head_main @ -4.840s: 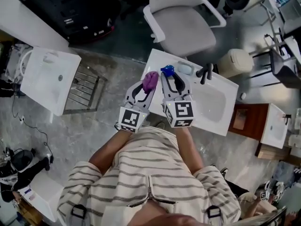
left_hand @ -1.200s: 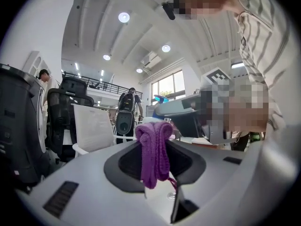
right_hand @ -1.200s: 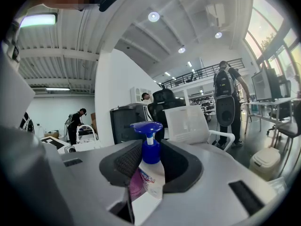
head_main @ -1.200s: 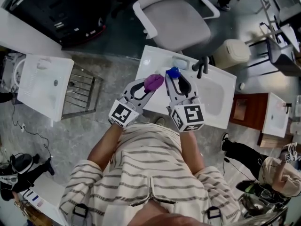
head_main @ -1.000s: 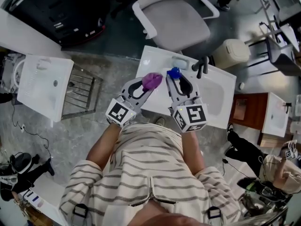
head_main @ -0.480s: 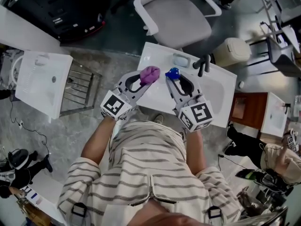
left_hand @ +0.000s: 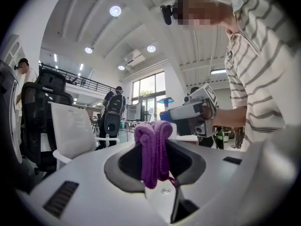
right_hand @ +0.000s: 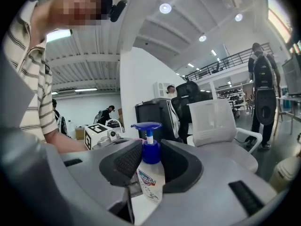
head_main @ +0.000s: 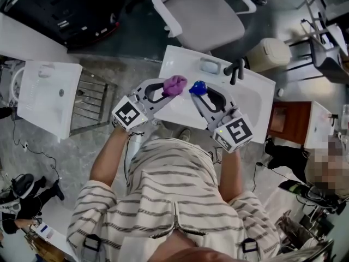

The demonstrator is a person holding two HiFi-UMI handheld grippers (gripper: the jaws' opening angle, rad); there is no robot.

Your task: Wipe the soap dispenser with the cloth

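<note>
The left gripper (left_hand: 155,142) has its jaws clamped on a bunched purple terry cloth (left_hand: 153,161) at the centre of its view. The right gripper (right_hand: 151,149) is closed on a white plastic soap dispenser with a blue pump (right_hand: 151,175), held upright. In the head view both sit upper centre, over the left end of a white ceramic sink basin (head_main: 256,100). The cloth is just left of the pump, seemingly not quite touching.

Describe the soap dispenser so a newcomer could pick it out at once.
Find the white sink in front of the person, below the grey office chair in the head view. Over it, the right gripper clamps a white bottle, the soap dispenser. Its blue pump head and printed label set it apart from the purple cloth in the left gripper beside it.
</note>
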